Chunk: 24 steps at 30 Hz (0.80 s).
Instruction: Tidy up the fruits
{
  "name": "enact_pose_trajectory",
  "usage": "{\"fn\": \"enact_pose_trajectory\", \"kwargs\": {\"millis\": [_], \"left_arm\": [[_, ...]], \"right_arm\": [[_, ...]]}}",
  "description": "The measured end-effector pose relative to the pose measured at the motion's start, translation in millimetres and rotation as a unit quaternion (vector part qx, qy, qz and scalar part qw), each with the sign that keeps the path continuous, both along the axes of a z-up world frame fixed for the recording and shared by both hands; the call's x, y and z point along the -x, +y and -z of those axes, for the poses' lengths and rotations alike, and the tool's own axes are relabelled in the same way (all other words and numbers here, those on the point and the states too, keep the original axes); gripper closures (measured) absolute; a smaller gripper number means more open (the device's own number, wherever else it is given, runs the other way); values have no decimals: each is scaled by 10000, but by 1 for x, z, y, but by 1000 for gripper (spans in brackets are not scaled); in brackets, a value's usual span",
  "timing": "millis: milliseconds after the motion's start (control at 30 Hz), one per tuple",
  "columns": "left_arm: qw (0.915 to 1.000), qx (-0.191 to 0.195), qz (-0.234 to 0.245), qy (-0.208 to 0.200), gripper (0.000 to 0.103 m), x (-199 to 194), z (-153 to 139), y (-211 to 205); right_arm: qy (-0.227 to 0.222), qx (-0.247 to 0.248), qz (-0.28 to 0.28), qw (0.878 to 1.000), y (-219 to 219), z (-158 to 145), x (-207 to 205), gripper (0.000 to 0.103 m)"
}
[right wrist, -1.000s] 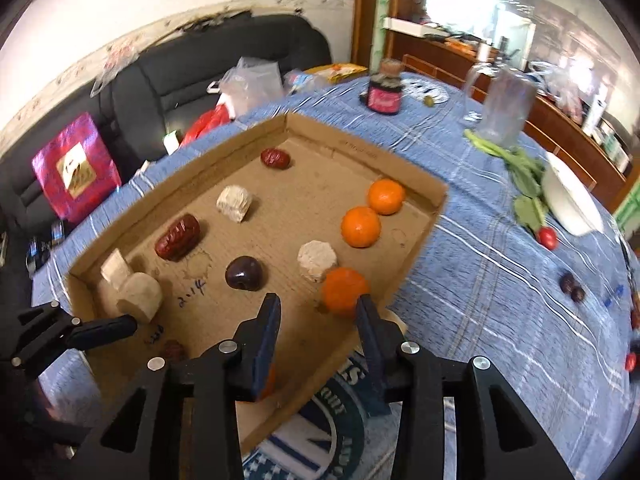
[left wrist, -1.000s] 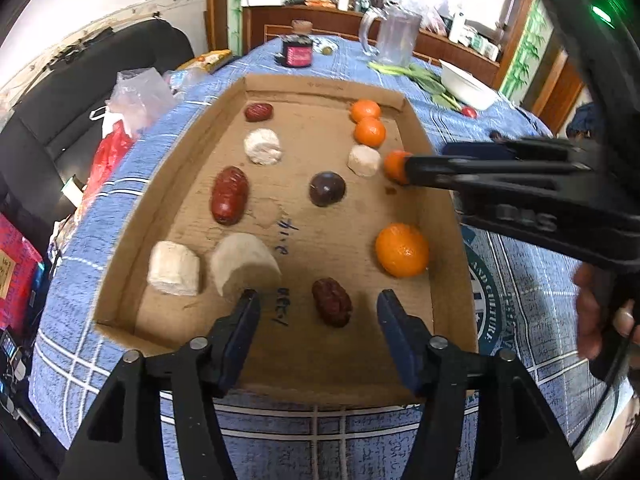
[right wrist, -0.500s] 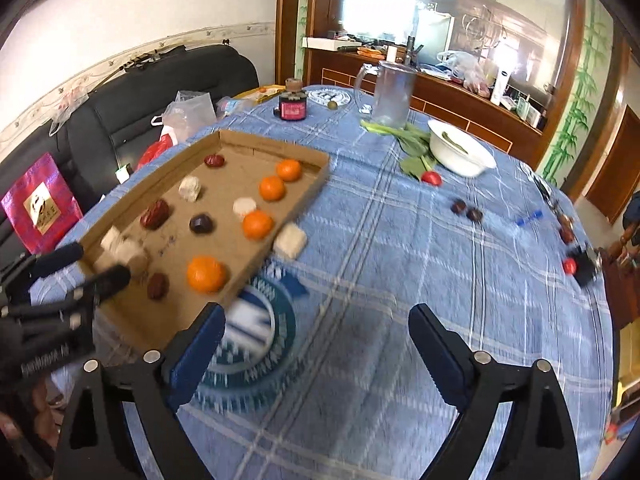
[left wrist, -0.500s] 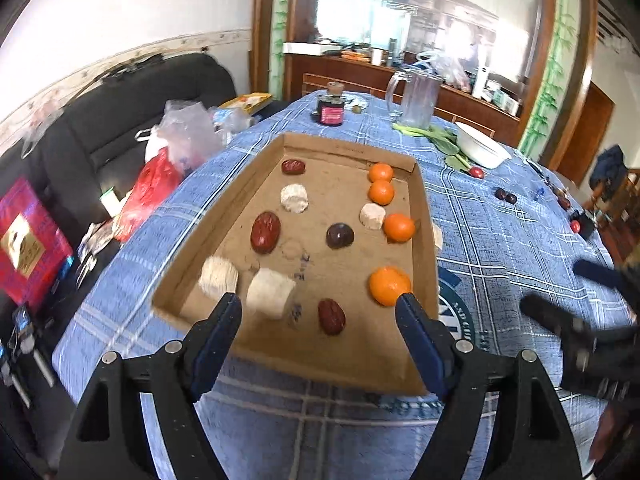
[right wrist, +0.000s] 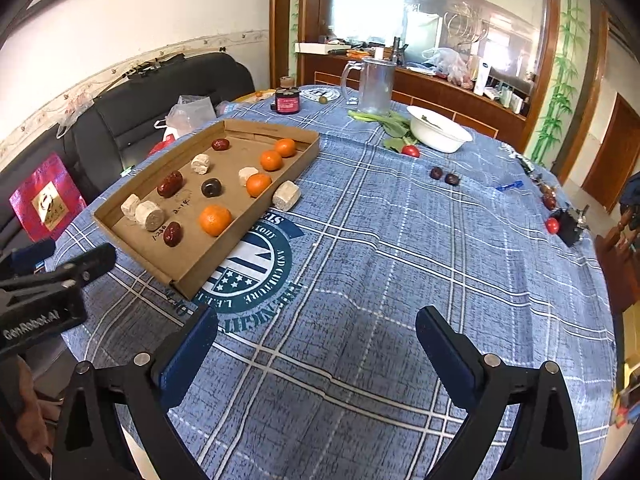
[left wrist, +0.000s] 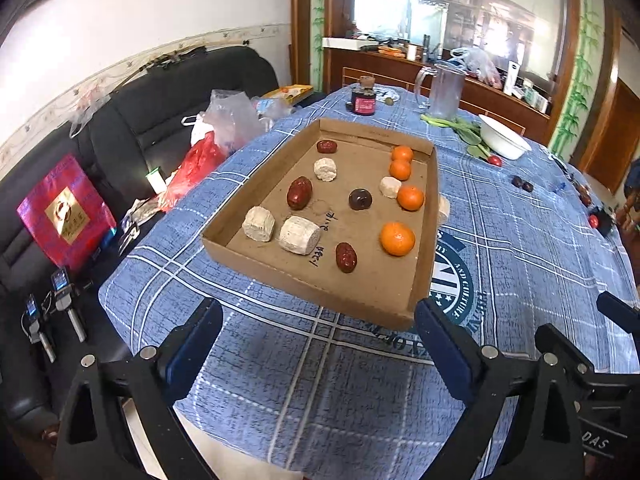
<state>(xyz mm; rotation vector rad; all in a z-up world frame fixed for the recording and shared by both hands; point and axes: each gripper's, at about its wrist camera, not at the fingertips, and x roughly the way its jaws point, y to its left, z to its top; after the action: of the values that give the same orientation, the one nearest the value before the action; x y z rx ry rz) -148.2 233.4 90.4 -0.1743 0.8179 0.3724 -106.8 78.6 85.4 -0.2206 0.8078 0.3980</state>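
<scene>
While I hold both tools back from the cardboard tray (left wrist: 424, 268), this is how I read it.

Left gripper (left wrist: 318, 344): jaws spread wide, just been opening further, nothing between them; it hangs over bare cloth off the tray's near edge.
Right gripper (right wrist: 316, 344): jaws released wide, nothing between them, over the blue checked tablecloth (right wrist: 400, 264) to the right of the tray.
Oranges (left wrist: 397, 238): four along the tray's right wall; I judge them light, round and prone to roll, with soft skin, so I would take one across its middle with a gentle squeeze.
Red dates (left wrist: 345, 257): three in the tray, one near its front, two toward its left side; small, wrinkled, fairly firm, best pinched across the short width.
Pale chunks (left wrist: 299, 235): several in the tray, two at its front left corner; they look crumbly, so light pressure.
Dark round fruit (left wrist: 360, 199): mid-tray, smooth, likely slippery.
Stray piece (right wrist: 286, 195): a pale chunk lies outside, touching the tray's right wall.
Loose fruit (right wrist: 444, 176): two dark ones well right of the tray.
Obstacles: the tray walls limit a low sideways approach; the jug (right wrist: 374, 86) and white bowl (right wrist: 438, 134) stand beyond the tray, clear of my reach.
</scene>
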Motion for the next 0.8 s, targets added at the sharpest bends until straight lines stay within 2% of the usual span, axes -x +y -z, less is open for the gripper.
{"fn": "enact_pose_trajectory", "kwargs": {"millis": [233,333,467,633,700,800], "left_arm": [[9979,-593,217,-147,4,16,-13,5],[9975,-670,-8,-205,4,18,-17,14],[9983,-376,-34,-439,4,21,-16,28],[9992,-127,4,-380,4,19,-10,36],[9995,-124,95,-269,4,18,-9,37],[9982,89,408,-440,4,23,-8,37]], "right_arm": [[-87,-38,314,9995,10,0,12,2],[-193,62,350,9992,21,-1,20,2],[-232,228,340,9989,32,0,25,2],[-127,233,453,9986,33,1,25,2],[-120,233,492,9984,34,2,26,2],[-129,271,495,9983,36,2,28,2]]}}
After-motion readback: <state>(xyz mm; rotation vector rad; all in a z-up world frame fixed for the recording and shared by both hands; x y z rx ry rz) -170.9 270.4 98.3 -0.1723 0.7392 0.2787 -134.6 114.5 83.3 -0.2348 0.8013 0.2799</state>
